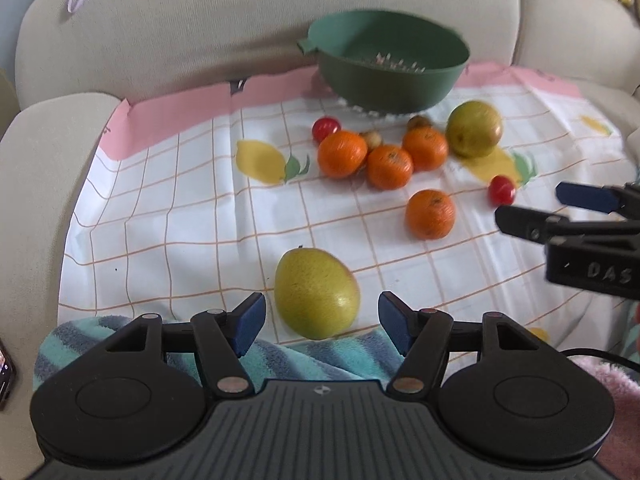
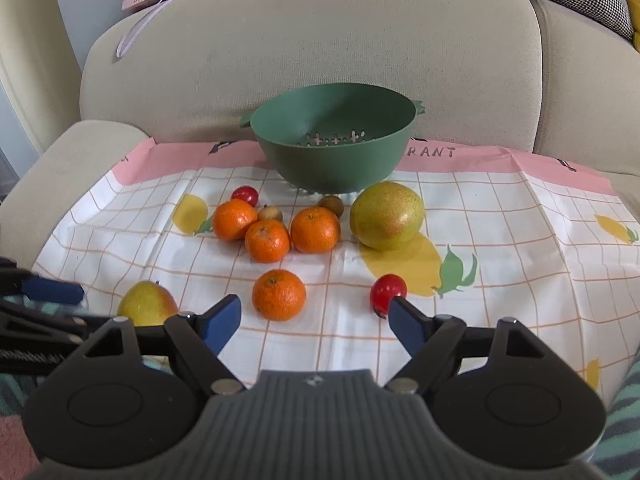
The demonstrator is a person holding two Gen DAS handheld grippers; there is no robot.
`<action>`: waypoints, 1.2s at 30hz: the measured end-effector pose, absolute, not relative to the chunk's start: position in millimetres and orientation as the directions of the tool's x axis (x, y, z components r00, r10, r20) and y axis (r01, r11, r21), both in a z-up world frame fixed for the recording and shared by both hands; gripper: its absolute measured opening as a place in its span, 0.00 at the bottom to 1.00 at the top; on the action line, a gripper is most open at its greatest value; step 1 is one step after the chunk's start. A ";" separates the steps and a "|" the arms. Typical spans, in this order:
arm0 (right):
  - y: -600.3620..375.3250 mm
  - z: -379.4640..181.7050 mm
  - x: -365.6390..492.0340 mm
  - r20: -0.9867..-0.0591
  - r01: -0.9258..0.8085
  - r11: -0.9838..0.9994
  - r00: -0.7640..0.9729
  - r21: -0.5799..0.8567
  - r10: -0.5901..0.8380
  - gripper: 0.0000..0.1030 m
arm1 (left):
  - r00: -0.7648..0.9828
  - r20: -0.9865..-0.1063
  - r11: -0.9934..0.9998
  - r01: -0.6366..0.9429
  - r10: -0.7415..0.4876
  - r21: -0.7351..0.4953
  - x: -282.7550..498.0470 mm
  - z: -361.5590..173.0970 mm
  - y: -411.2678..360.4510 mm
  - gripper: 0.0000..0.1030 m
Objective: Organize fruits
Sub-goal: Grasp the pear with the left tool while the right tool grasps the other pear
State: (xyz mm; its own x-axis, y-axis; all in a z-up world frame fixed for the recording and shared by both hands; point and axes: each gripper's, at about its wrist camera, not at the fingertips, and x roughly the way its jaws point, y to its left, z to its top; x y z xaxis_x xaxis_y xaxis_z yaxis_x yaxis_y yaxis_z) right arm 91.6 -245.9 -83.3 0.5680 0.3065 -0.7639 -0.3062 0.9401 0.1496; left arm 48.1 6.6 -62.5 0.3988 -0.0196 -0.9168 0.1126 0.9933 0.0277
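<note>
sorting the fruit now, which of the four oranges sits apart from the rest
The lone orange, nearest the right tongs. The other three oranges cluster below the green colander; this one lies alone on the cloth.

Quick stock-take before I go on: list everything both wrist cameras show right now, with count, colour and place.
colander: one, dark green, empty, at the back of the cloth against the sofa backrest
tangerines: four, orange; three clustered in front of the colander, one alone nearer the grippers
pears: two, yellow-green; one right of the cluster, one between the left gripper's fingers
cherry tomatoes: two, red; one left of the cluster, one by the right gripper's right finger
small brownish fruits: two, behind the tangerines
cloth: one, white checked, pink border, lemon prints, on the sofa seat
striped towel: one, teal, under the near edge
left gripper: black, blue pads, open
right gripper: same, open
</note>
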 end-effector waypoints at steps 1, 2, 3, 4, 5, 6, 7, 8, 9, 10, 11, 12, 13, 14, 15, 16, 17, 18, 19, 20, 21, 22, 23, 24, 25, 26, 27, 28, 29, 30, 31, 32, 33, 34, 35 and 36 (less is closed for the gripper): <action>-245.9 -85.3 94.5 -0.766 -0.304 0.940 0.564 0.155 0.309 0.76 | 0.389 -0.921 0.994 0.109 -0.016 0.029 50.8 -65.7 7.0 0.74; -245.7 -87.2 97.2 -0.767 -0.300 0.940 0.561 0.162 0.311 0.76 | 0.378 -0.926 0.994 0.104 -0.015 0.026 53.5 -68.7 7.5 0.74; -245.2 -89.0 99.7 -0.769 -0.294 0.941 0.559 0.167 0.311 0.76 | 0.367 -0.930 0.995 0.099 -0.015 0.023 56.4 -71.4 8.1 0.74; -244.8 -90.9 102.1 -0.772 -0.287 0.943 0.556 0.170 0.309 0.76 | 0.358 -0.934 0.995 0.095 -0.015 0.021 58.9 -74.2 8.8 0.74; -244.5 -92.8 104.6 -0.774 -0.282 0.943 0.552 0.175 0.308 0.76 | 0.349 -0.937 0.995 0.093 -0.014 0.020 61.3 -76.9 9.3 0.74; -244.5 -94.5 106.6 -0.776 -0.278 0.944 0.549 0.180 0.310 0.76 | 0.341 -0.940 0.996 0.092 -0.012 0.021 63.9 -79.4 9.7 0.74; -244.1 -95.9 109.0 -0.777 -0.274 0.944 0.547 0.185 0.311 0.76 | 0.331 -0.944 0.995 0.092 -0.008 0.024 66.5 -81.8 9.7 0.74; -243.9 -97.3 111.1 -0.778 -0.271 0.944 0.545 0.190 0.313 0.76 | 0.323 -0.946 0.995 0.093 -0.004 0.027 68.4 -84.2 9.7 0.74; -243.7 -98.4 113.2 -0.778 -0.268 0.944 0.543 0.194 0.314 0.77 | 0.314 -0.949 0.995 0.094 -0.001 0.030 70.5 -86.2 9.8 0.74; -243.1 -99.5 114.9 -0.780 -0.265 0.944 0.543 0.194 0.313 0.77 | 0.305 -0.952 0.995 0.097 0.001 0.032 72.2 -88.1 9.0 0.74; -242.3 -100.5 116.9 -0.781 -0.262 0.946 0.543 0.192 0.309 0.78 | 0.295 -0.955 0.994 0.101 0.002 0.033 73.9 -90.2 8.8 0.74; -241.8 -101.3 118.7 -0.781 -0.259 0.947 0.545 0.189 0.306 0.81 | 0.285 -0.959 0.994 0.104 0.001 0.032 75.8 -92.3 8.6 0.73; -241.4 -101.9 120.4 -0.781 -0.257 0.948 0.547 0.187 0.302 0.82 | 0.274 -0.962 0.994 0.108 -0.002 0.029 77.6 -94.6 8.0 0.73; -240.6 -103.0 122.5 -0.782 -0.255 0.950 0.548 0.182 0.297 0.82 | 0.264 -0.965 0.993 0.112 -0.006 0.024 79.1 -96.8 7.9 0.73; -240.4 -104.1 124.5 -0.784 -0.251 0.952 0.548 0.176 0.290 0.82 | 0.253 -0.967 0.993 0.113 -0.008 0.022 80.8 -99.2 7.8 0.73; -240.6 -105.3 126.3 -0.786 -0.247 0.954 0.549 0.171 0.283 0.85 | 0.242 -0.970 0.993 0.113 -0.007 0.021 82.3 -102.0 7.7 0.73; -240.7 -106.7 127.9 -0.788 -0.242 0.956 0.550 0.168 0.278 0.86 | 0.235 -0.972 0.993 0.113 -0.014 0.013 83.4 -104.3 7.8 0.73; -241.0 -108.2 129.3 -0.789 -0.237 0.957 0.550 0.167 0.274 0.87 | 0.230 -0.973 0.994 0.113 -0.020 0.006 84.2 -106.1 8.1 0.73; -241.5 -109.6 130.2 -0.791 -0.235 0.957 0.546 0.169 0.274 0.87 | 0.228 -0.973 0.994 0.114 -0.024 0.002 84.8 -107.5 8.1 0.73; -241.5 -111.2 131.3 -0.794 -0.233 0.957 0.542 0.171 0.274 0.87 | 0.228 -0.973 0.993 0.114 -0.028 -0.002 85.2 -108.4 7.9 0.73; -241.4 -113.0 132.3 -0.797 -0.233 0.957 0.539 0.171 0.273 0.87 | 0.228 -0.973 0.993 0.114 -0.029 -0.003 85.8 -109.4 7.9 0.73; -241.0 -114.7 133.5 -0.800 -0.233 0.958 0.536 0.169 0.271 0.87 | 0.227 -0.973 0.993 0.115 -0.030 -0.004 86.4 -110.5 7.8 0.73; -240.4 -116.1 134.6 -0.802 -0.234 0.958 0.533 0.167 0.270 0.87 | 0.225 -0.974 0.993 0.114 -0.031 -0.005 87.0 -111.6 7.6 0.72; -239.8 -117.3 135.4 -0.804 -0.235 0.958 0.531 0.165 0.269 0.87 | 0.222 -0.974 0.993 0.114 -0.033 -0.008 87.6 -112.9 7.6 0.71; -239.3 -118.4 136.0 -0.805 -0.234 0.958 0.530 0.164 0.267 0.87 | 0.219 -0.975 0.993 0.116 -0.031 -0.006 87.9 -114.5 7.2 0.71; -238.7 -119.3 136.9 -0.807 -0.233 0.959 0.528 0.163 0.265 0.87 | 0.217 -0.976 0.993 0.120 -0.025 0.002 88.1 -116.5 6.3 0.71; -238.1 -119.9 137.4 -0.808 -0.233 0.959 0.527 0.162 0.264 0.87 | 0.217 -0.976 0.992 0.127 -0.017 0.011 88.3 -118.1 5.2 0.71; -237.5 -120.5 138.0 -0.809 -0.233 0.959 0.525 0.162 0.264 0.87 | 0.220 -0.975 0.991 0.134 -0.012 0.018 87.8 -118.8 4.3 0.71; -237.0 -120.9 138.3 -0.809 -0.233 0.959 0.524 0.162 0.264 0.87 | 0.224 -0.974 0.990 0.137 -0.012 0.019 87.9 -119.0 4.3 0.71; -236.4 -121.2 138.5 -0.810 -0.233 0.959 0.524 0.162 0.263 0.87 | 0.229 -0.973 0.990 0.137 -0.014 0.018 88.1 -118.7 4.7 0.71; -236.1 -121.6 138.9 -0.811 -0.233 0.959 0.523 0.160 0.263 0.87 | 0.233 -0.972 0.990 0.137 -0.017 0.015 88.4 -118.4 5.2 0.71; -235.6 -121.9 139.2 -0.811 -0.233 0.959 0.523 0.159 0.262 0.87 | 0.239 -0.971 0.990 0.138 -0.021 0.013 88.3 -118.1 5.8 0.71; -235.2 -122.2 139.5 -0.812 -0.234 0.959 0.522 0.158 0.261 0.87 | 0.246 -0.969 0.990 0.137 -0.024 0.010 88.0 -117.6 6.3 0.70; -234.9 -122.5 139.9 -0.812 -0.234 0.960 0.522 0.157 0.260 0.87 | 0.251 -0.968 0.991 0.137 -0.026 0.009 87.6 -117.0 6.6 0.70; -234.8 -122.6 140.1 -0.812 -0.233 0.960 0.523 0.155 0.258 0.87 | 0.256 -0.966 0.991 0.137 -0.028 0.008 87.1 -116.4 6.7 0.70; -234.6 -122.6 140.7 -0.812 -0.232 0.961 0.524 0.152 0.255 0.87 | 0.264 -0.964 0.991 0.136 -0.030 0.006 86.7 -115.9 6.9 0.70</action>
State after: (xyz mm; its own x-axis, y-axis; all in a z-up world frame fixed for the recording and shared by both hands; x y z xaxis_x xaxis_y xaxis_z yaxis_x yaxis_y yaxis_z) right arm 140.7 -234.6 -122.6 0.5242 0.2553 -0.8124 -0.2320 0.9607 0.1522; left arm 86.7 6.9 -115.9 0.2636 -0.0300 -0.9642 0.1360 0.9907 0.0063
